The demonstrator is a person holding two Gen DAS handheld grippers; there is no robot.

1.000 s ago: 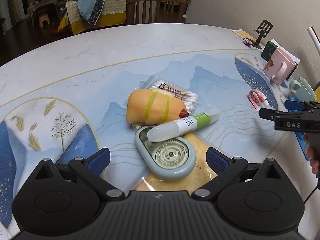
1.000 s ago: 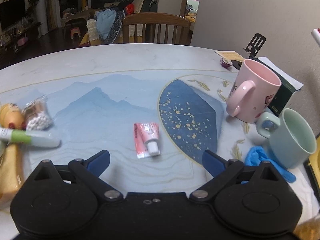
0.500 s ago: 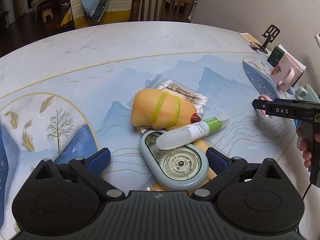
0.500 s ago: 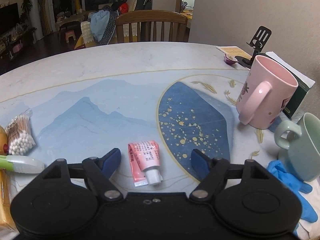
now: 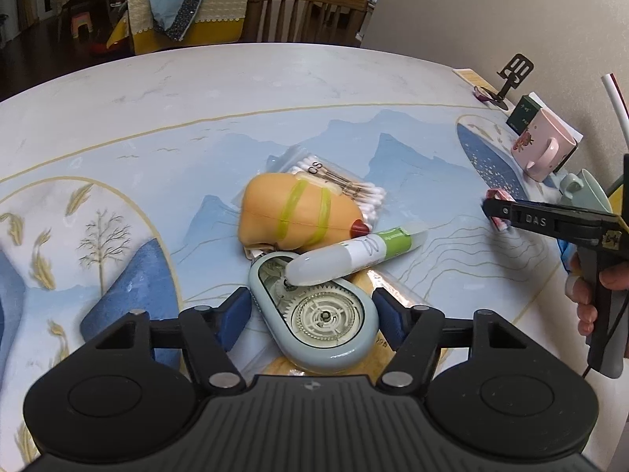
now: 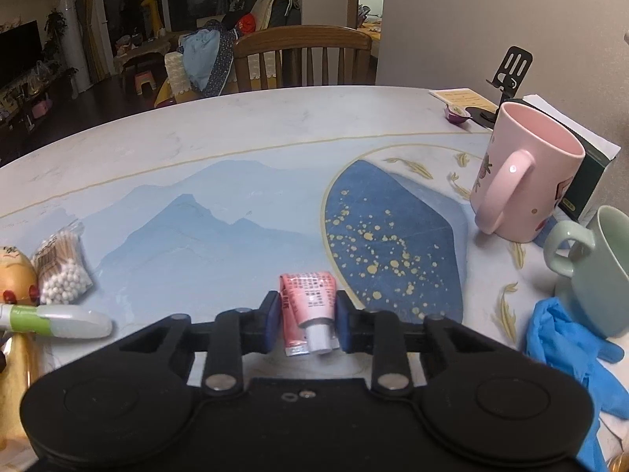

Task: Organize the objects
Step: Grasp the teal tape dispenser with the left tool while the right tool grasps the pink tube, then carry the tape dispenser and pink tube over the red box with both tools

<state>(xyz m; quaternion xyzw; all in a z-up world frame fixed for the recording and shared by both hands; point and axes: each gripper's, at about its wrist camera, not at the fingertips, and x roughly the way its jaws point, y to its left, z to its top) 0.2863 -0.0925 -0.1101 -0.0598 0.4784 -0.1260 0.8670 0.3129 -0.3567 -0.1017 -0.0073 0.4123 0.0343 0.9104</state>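
Right wrist view: the soft pink tube (image 6: 310,299) is being closed on by the right claw (image 6: 302,320) near its stiff cap, the best hold; the left claw (image 5: 310,314) is closing around the tape dispenser (image 5: 314,310).

Round table (image 6: 243,133), mountain print. Lying on it: cotton swab pack (image 6: 63,271), pink tube (image 6: 310,306), pink mug (image 6: 526,173), green mug (image 6: 601,271), blue glove (image 6: 566,338), phone stand (image 6: 507,74).

In the left wrist view, a tape dispenser (image 5: 320,320) lies at centre bottom on the table (image 5: 165,90). A tube (image 5: 355,253) rests across its top, a cotton swab packet (image 5: 346,190) behind. Two mugs (image 5: 544,153) stand at right.
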